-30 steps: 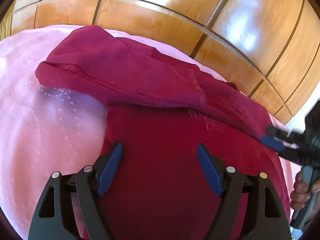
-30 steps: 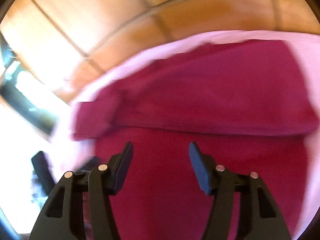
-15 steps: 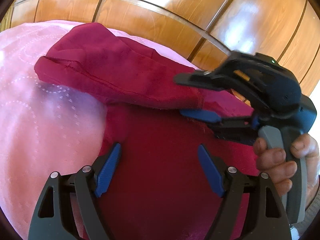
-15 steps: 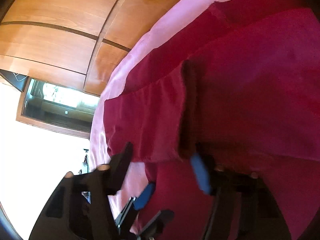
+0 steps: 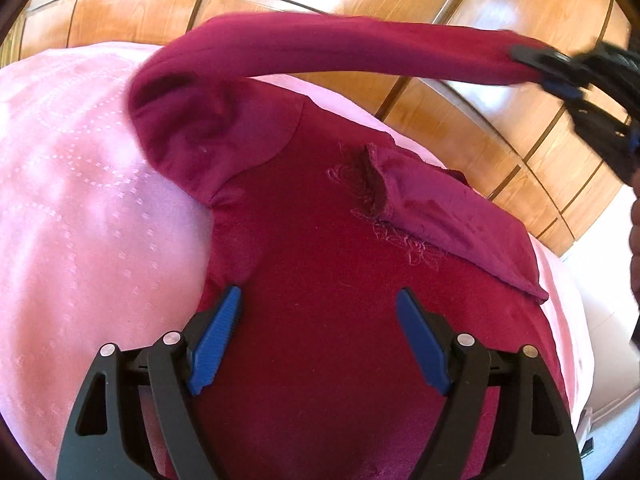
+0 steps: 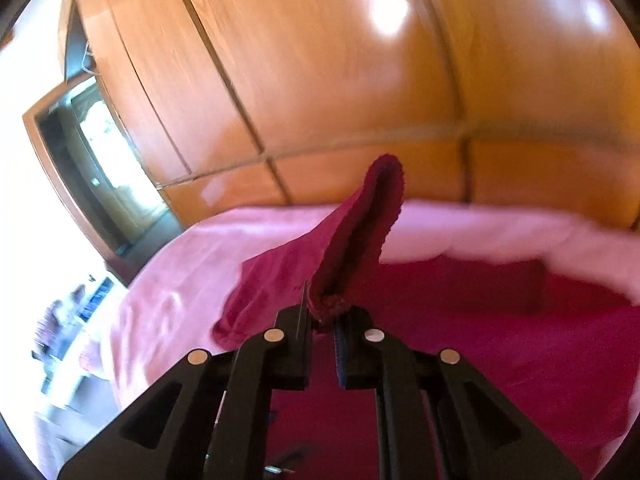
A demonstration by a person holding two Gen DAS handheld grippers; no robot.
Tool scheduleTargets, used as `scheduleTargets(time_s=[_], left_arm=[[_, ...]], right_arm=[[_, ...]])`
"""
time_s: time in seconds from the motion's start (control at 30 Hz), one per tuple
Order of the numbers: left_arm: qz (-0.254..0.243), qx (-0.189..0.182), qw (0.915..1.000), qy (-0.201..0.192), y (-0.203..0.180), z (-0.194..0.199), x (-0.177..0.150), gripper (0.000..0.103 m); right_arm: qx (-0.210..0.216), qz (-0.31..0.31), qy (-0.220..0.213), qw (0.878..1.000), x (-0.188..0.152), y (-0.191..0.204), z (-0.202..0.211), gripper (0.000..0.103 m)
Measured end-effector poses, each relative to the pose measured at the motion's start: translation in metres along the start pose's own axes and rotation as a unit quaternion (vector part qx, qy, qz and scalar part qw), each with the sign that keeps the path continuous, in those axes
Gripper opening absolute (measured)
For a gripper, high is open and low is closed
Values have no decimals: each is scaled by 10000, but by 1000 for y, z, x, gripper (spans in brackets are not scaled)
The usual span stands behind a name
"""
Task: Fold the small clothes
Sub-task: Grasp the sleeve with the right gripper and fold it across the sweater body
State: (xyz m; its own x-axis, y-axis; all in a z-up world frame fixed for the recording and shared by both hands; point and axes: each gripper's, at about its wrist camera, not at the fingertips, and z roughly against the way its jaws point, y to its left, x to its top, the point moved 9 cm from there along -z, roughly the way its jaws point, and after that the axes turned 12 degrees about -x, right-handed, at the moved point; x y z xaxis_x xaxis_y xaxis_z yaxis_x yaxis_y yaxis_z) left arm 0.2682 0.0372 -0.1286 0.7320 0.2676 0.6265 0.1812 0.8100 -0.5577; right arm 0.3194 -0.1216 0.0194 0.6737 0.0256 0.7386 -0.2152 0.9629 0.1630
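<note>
A dark red garment (image 5: 328, 288) lies spread on a pink bedspread (image 5: 80, 208), embroidery near its middle. My left gripper (image 5: 318, 332) hovers open just over the garment's near part, nothing between its blue pads. One sleeve (image 5: 340, 52) is lifted off the bed and stretched toward the upper right. My right gripper (image 5: 538, 68) is shut on that sleeve's cuff. In the right wrist view the cuff (image 6: 330, 304) is bunched between my right gripper's (image 6: 322, 320) closed fingers, the sleeve rising ahead. The other sleeve (image 5: 448, 216) lies folded across the chest.
A glossy wooden wardrobe (image 5: 400, 4) stands close behind the bed. In the right wrist view an open doorway (image 6: 100, 152) and bright room show at left. A person's hand (image 5: 634, 240) holds the right gripper at the right edge.
My right gripper swung in over the garment, closed on the sleeve's cuff and lifted it up and to the right. The sleeve unfolded off the body. My left gripper stayed put.
</note>
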Motion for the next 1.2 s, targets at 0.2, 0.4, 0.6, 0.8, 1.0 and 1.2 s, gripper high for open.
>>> scheduleTargets(time_s=[0.2, 0.4, 0.6, 0.8, 1.0, 1.2], left_arm=[[-46, 86, 9999, 39, -4, -4, 0, 78], [-122, 192, 9997, 99, -8, -10, -2, 78], [-216, 372, 9989, 206, -13, -16, -3, 78], [-399, 597, 9965, 417, -22, -8, 3, 78], [-729, 430, 9963, -165, -41, 14, 42, 78], [-1087, 104, 9937, -262, -65, -6, 80, 79]], right_arm=[[-762, -568, 79, 9954, -24, -102, 22, 8], [-1266, -1285, 569, 9820, -85, -177, 10, 8], [-1409, -1832, 954, 9682, -128, -215, -5, 8], [-1147, -2237, 957, 9631, -146, -235, 0, 13], [-1306, -2113, 494, 9674, -138, -235, 40, 59], [-1268, -1722, 284, 9764, -112, -219, 40, 59]])
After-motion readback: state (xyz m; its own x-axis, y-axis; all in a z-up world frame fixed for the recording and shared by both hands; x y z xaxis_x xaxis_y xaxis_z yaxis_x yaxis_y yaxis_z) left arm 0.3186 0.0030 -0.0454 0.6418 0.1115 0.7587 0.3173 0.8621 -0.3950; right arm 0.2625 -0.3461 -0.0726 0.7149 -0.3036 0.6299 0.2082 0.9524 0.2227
